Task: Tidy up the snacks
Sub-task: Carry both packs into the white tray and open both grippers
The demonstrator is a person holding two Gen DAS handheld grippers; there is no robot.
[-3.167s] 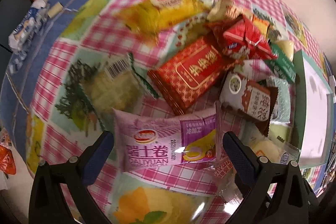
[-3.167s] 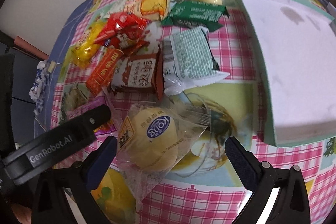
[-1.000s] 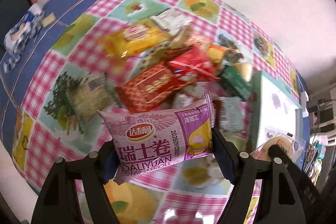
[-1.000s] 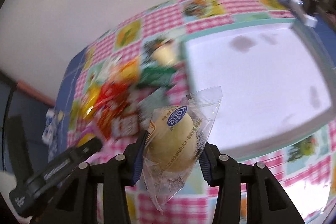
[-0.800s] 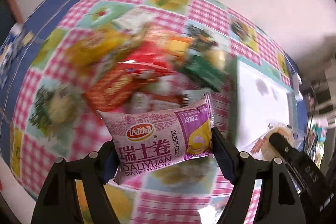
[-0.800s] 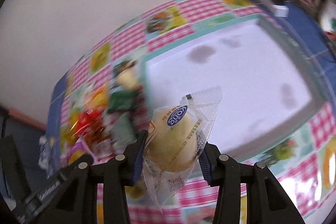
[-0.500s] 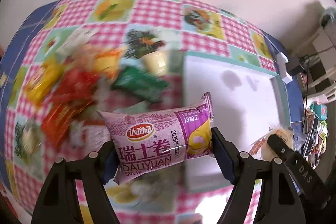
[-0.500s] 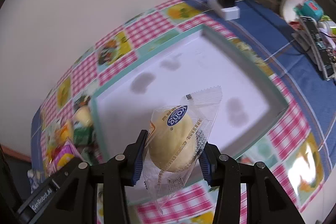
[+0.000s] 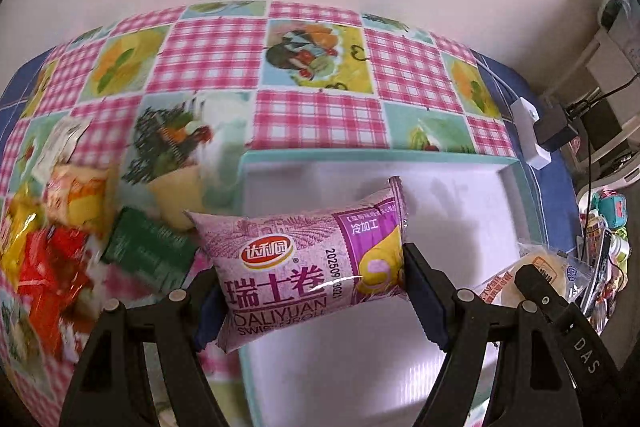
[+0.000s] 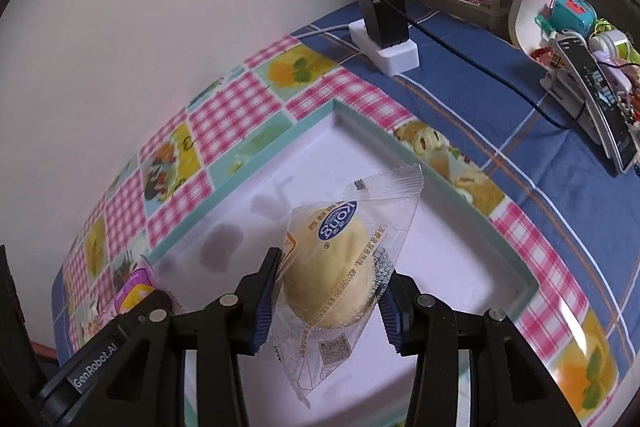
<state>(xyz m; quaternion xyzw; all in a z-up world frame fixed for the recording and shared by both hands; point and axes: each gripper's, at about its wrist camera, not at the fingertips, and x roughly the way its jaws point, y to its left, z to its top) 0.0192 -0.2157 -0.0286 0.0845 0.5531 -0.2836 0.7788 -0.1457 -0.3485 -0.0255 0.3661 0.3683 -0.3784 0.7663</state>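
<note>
The purple snack packet is showing a red oval logo with Chinese characters, large purple characters reading 瑞士卷 under it, then "DALIYUAN" and a partly cut "SWISS ROLL" line along its near edge. A date code beginning "202509" is running sideways beside the big characters, and "冷加工" is sitting in a darker panel at its right end. The clear bun wrapper is carrying a blue oval reading "Kong", upside down, with a string of small digits too fine to read. "GenRobot.AI" is standing on the left gripper body at near left, and "DAS" is showing on the right gripper body at near right.
</note>
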